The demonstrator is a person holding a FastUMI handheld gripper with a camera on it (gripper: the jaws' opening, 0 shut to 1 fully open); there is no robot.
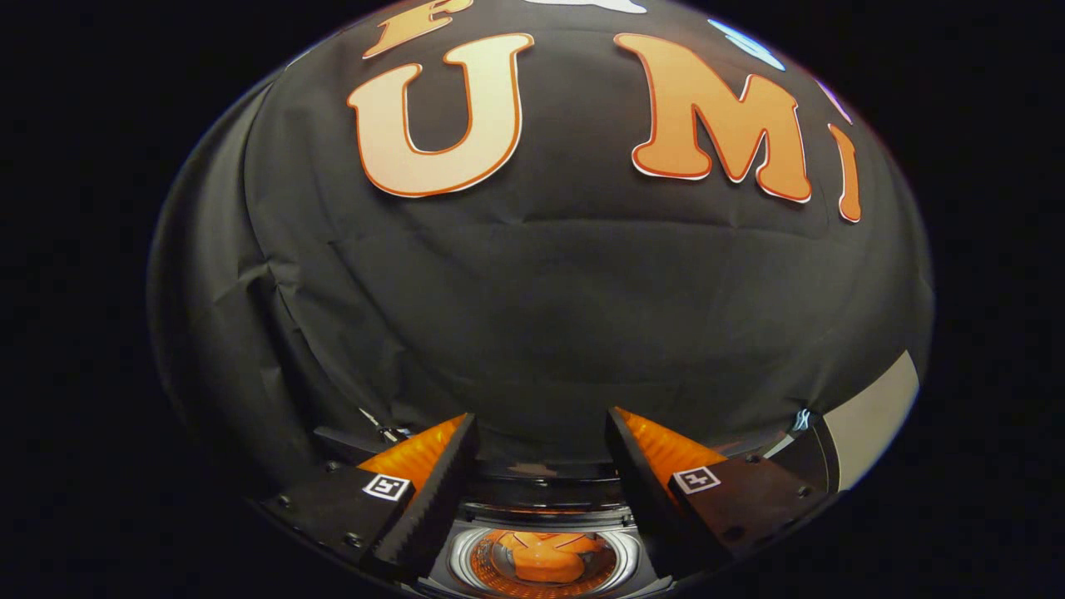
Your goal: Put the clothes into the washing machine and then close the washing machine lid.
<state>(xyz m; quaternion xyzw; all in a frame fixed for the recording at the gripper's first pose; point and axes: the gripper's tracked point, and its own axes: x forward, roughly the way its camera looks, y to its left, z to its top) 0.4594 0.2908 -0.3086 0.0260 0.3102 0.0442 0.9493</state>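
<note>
The washing machine (pixel 545 532) peeks up from below, most of its body cut off and flanked out of sight behind the gripper's (pixel 541 441) spread, empty fingers. Inside the drum, an orange shape (pixel 545 561) glows; cloth or reflection, can't tell. The lid's position can't be made out.

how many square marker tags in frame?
2. One on each finger of the open hand-held gripper: left tag, right tag. Others may be hidden.
</note>
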